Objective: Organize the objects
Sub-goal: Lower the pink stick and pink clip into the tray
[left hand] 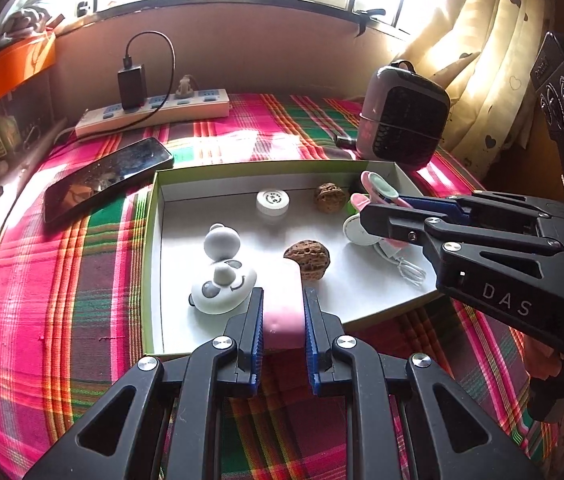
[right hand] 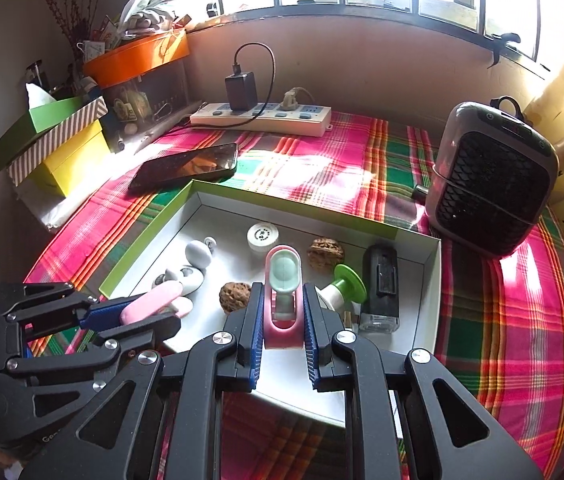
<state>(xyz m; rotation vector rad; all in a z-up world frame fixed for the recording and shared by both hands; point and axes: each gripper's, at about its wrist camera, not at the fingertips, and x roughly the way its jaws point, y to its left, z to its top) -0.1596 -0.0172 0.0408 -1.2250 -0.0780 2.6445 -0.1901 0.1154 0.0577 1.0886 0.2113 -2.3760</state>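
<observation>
Both grippers are clamped on loads above the white box: the left gripper pinches a pink case lengthwise along its fingers, the right gripper a pink-and-mint clip pointing forward toward the window.

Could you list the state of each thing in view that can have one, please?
left gripper: shut on the pink case.
right gripper: shut on the pink-and-green holder.
tray: open-topped, holding small items.
phone: screen dark, lying flat on the cloth.
black charger: plugged into the power strip.
near walnut: whole, lying in the tray.
</observation>
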